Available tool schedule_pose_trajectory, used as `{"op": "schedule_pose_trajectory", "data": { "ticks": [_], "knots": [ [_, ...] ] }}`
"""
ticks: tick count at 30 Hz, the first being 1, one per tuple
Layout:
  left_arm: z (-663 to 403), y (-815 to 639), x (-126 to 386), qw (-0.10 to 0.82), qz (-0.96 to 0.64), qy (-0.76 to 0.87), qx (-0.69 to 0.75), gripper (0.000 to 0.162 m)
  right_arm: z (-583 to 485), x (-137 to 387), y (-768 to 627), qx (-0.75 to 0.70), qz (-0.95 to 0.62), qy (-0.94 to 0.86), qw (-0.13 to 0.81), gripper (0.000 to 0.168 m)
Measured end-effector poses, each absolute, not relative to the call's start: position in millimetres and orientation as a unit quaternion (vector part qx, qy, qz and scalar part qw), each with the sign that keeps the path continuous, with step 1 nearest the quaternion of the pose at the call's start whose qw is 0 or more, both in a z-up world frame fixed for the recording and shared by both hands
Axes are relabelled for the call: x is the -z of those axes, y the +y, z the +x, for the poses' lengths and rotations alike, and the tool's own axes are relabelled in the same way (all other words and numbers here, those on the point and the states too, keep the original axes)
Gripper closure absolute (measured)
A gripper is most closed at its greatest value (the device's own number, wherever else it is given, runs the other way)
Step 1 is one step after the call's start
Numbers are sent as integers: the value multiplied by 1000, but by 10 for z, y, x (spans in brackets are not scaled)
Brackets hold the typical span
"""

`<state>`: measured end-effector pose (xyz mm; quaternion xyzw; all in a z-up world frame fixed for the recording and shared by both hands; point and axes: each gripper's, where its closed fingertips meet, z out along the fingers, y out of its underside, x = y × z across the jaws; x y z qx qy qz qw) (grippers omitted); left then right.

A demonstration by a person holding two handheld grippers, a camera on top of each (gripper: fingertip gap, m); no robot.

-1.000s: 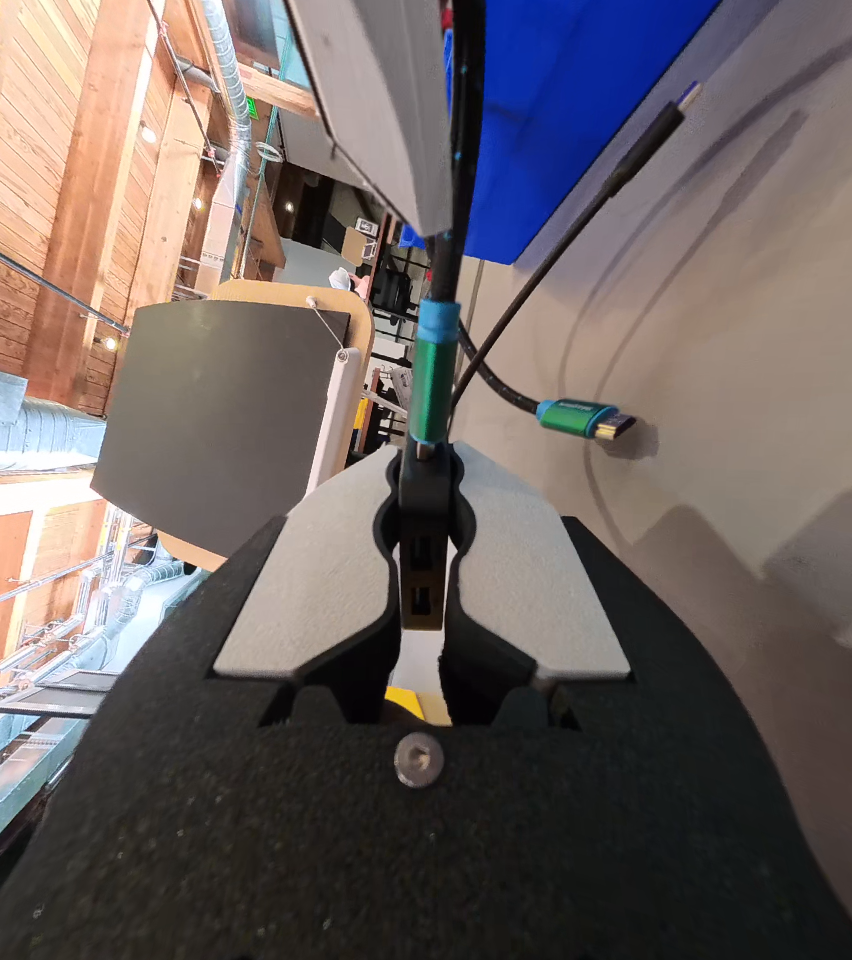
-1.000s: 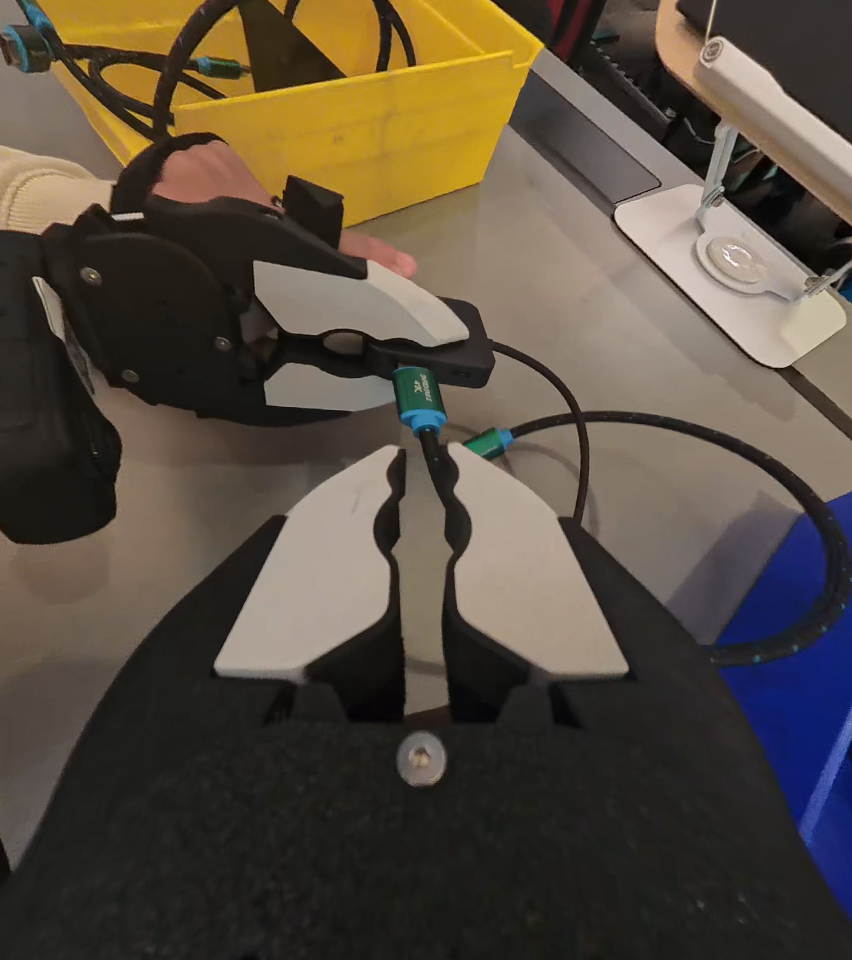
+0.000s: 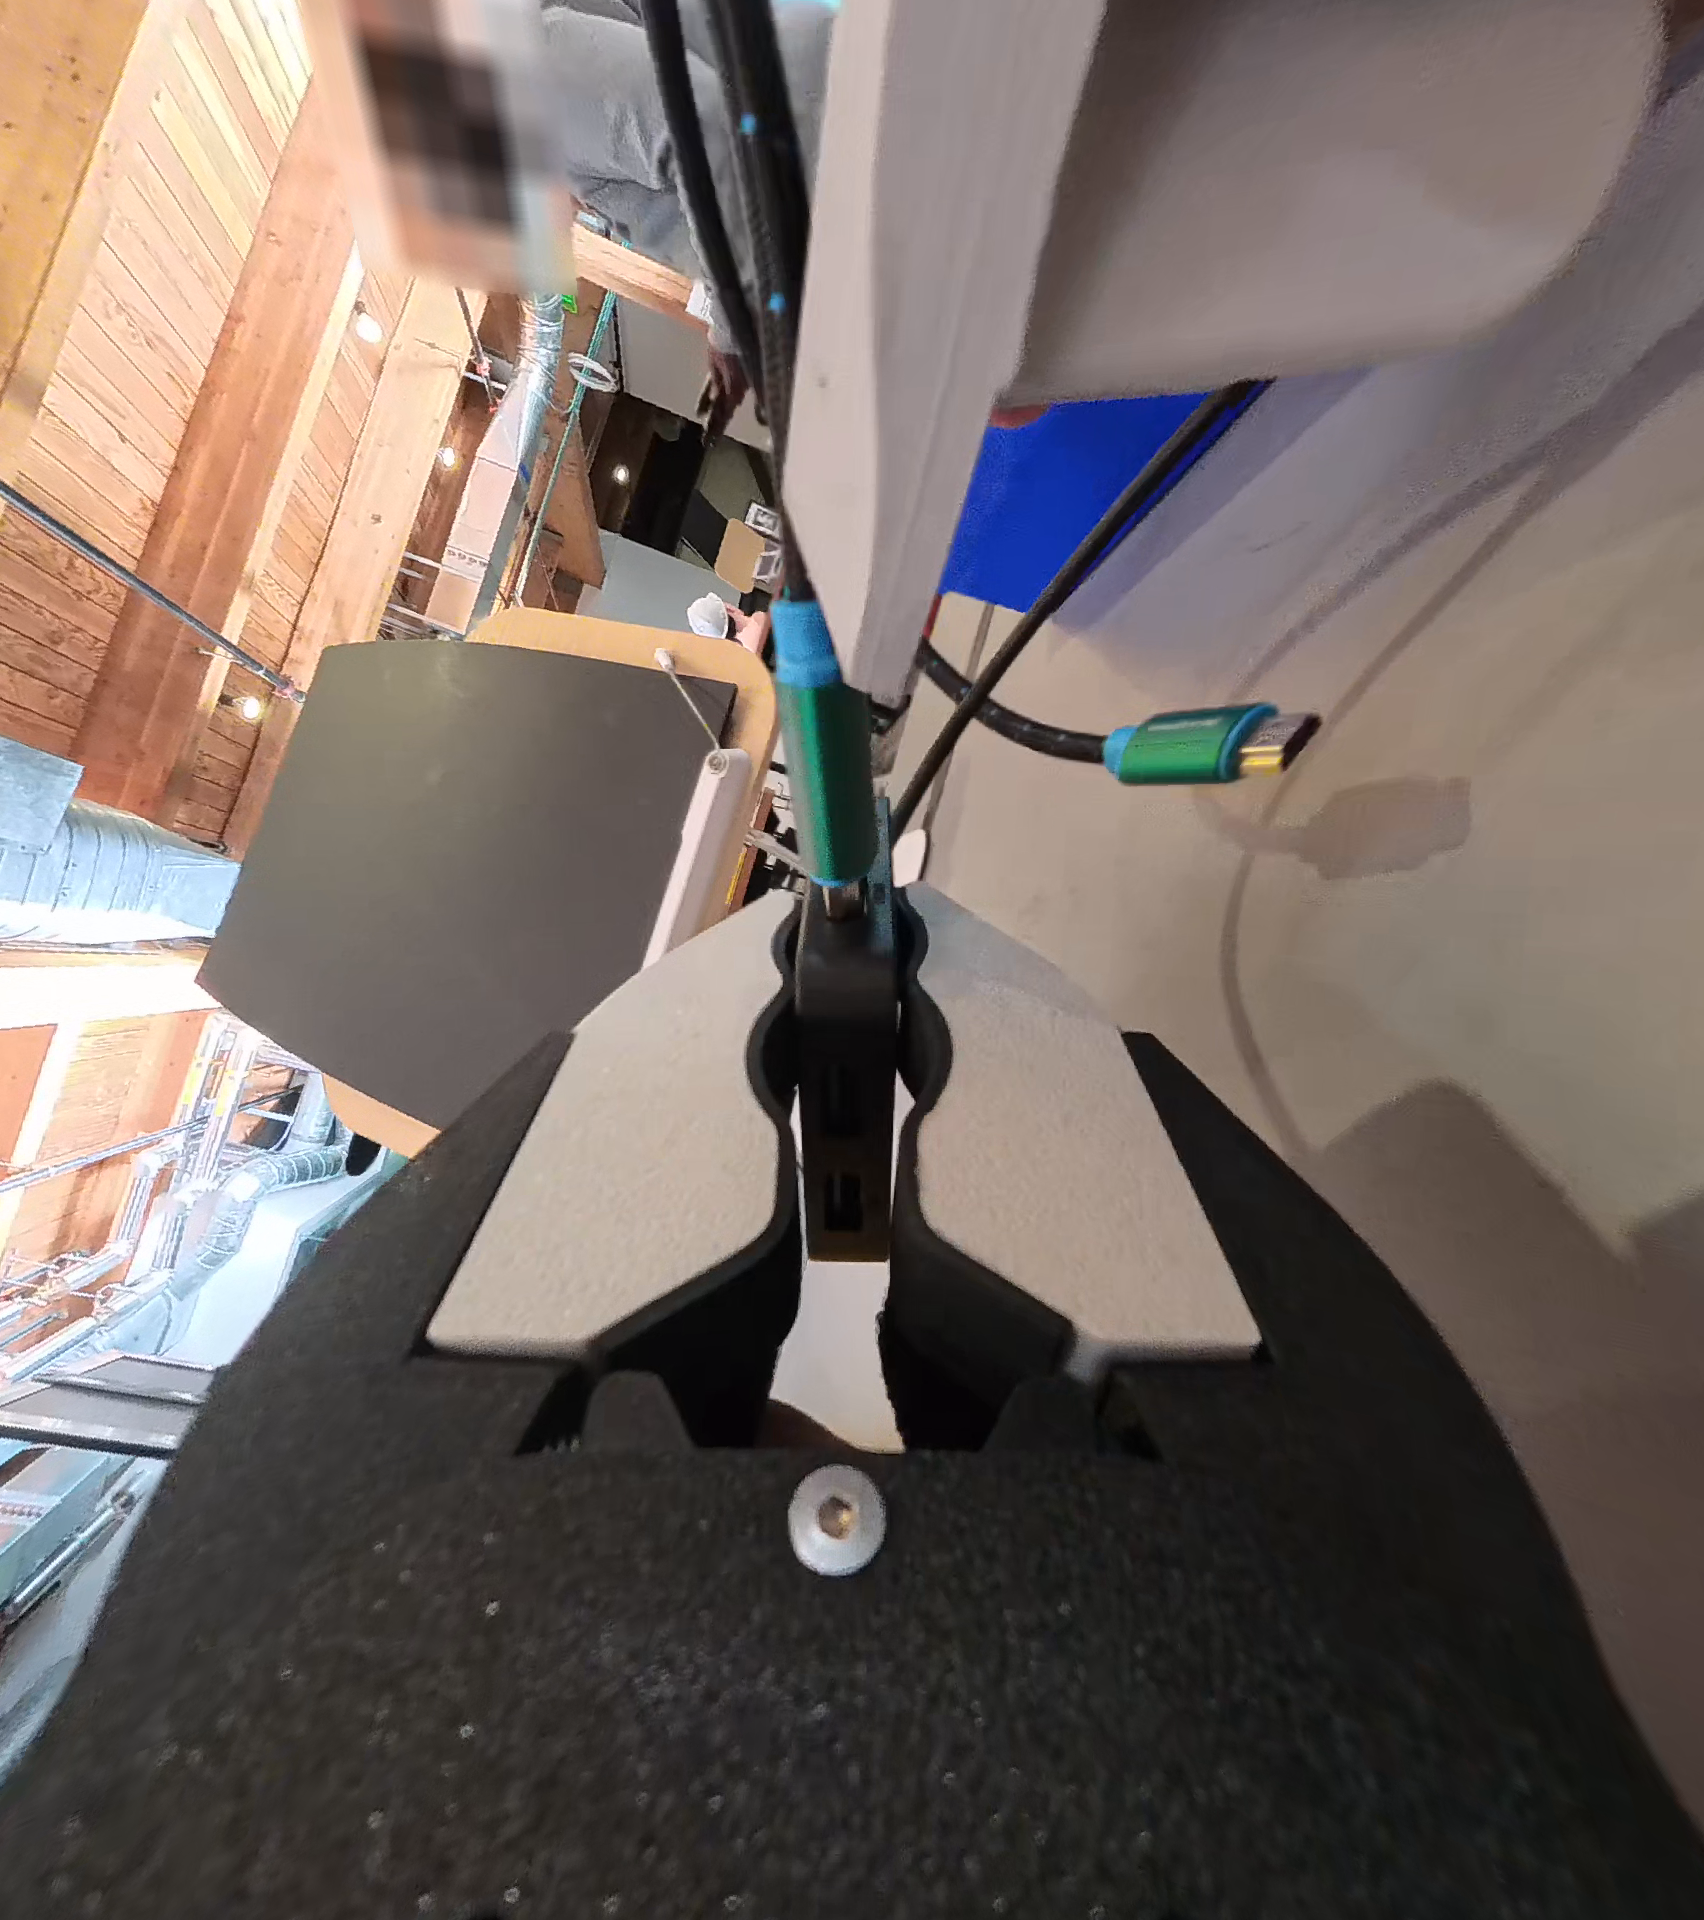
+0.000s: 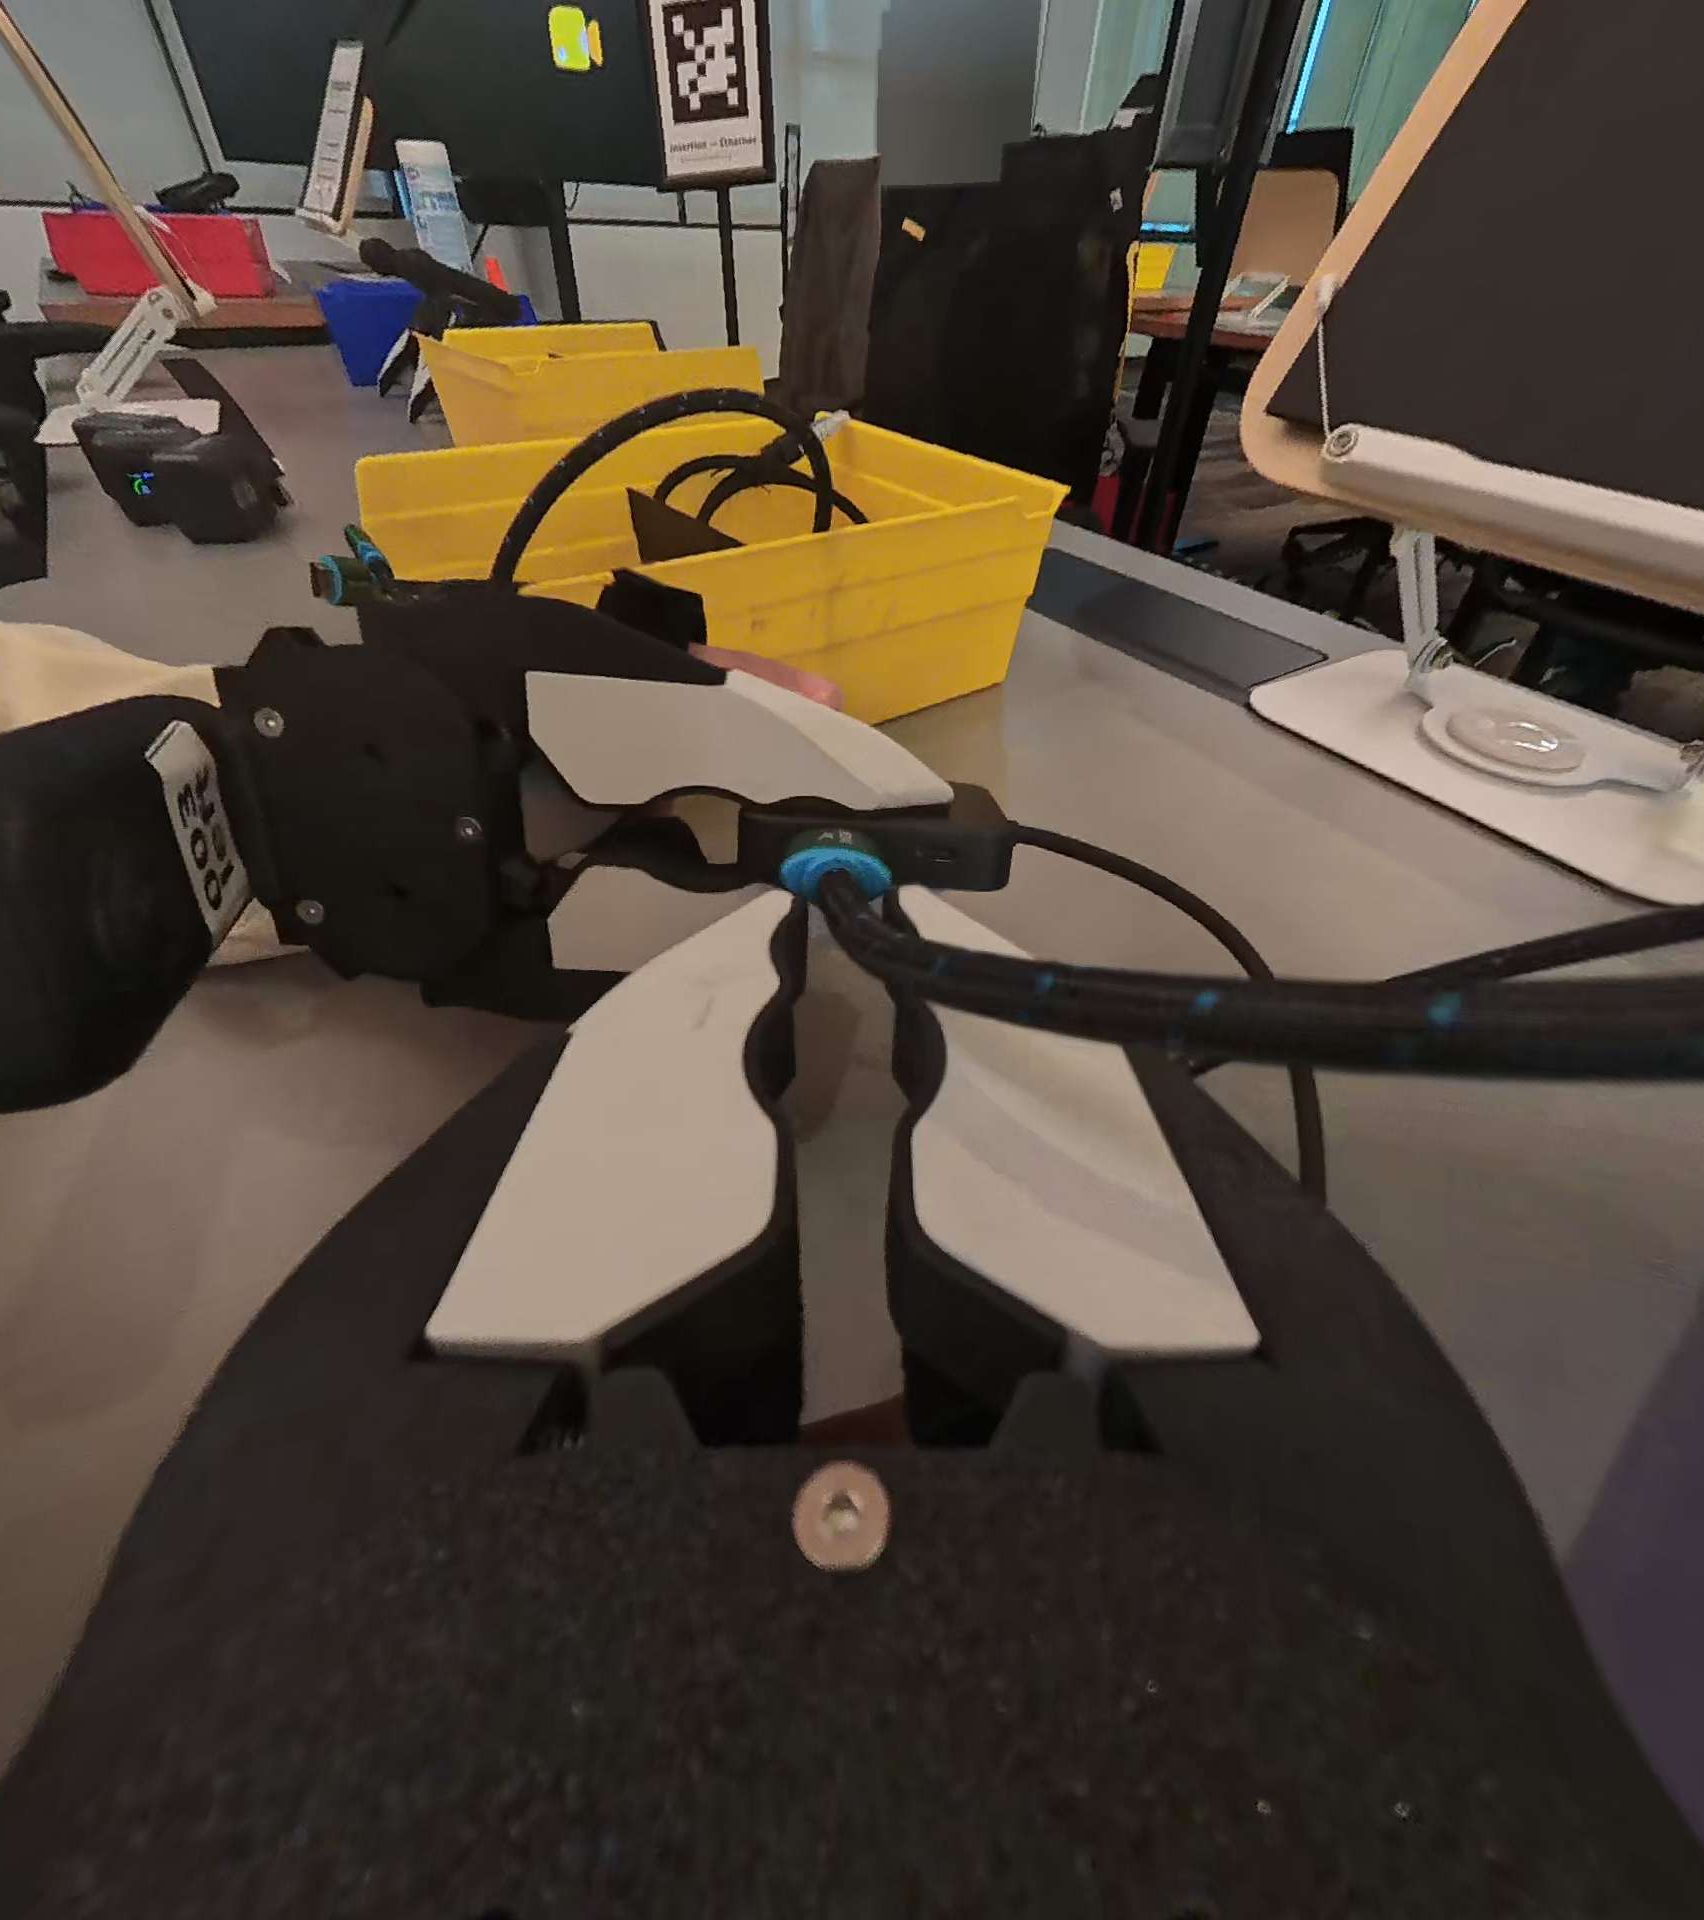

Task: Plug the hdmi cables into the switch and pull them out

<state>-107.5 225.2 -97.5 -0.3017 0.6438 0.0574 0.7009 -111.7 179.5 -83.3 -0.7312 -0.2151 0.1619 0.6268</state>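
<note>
Switch pinched flat in my left tongs above the desk, one green plug seated. My right tongs spread around its cable. Second plug loose on desk. Yellow bin behind holds coiled black cables.

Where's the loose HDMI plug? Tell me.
In the left wrist view, the loose green HDMI plug lies on the grey table, right of the switch in the left gripper.
</note>
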Motion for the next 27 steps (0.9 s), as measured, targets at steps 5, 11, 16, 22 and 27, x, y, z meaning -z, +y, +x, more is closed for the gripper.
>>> {"op": "schedule_pose_trajectory", "data": {
  "ticks": [5,11,16,22,27],
  "knots": [
    [-1073,2247,993,699,-297,647,-67,149,-1108,826,1807,-191,-730,-196,627,141],
    [-1065,2254,1039,692,-301,653,-69,149,-1147,854,1817,-173,-742,-202,615,149],
    [-1073,2264,1032,684,-320,653,-57,149,-1167,855,1831,-143,-747,-208,615,149],
    [-1075,2244,1006,692,-311,649,-65,149,-1209,887,1838,-110,-746,-211,622,149],
    [-1078,2266,1002,693,-304,649,-83,150,-1215,907,1856,-101,-747,-203,625,149]
  ]
}}
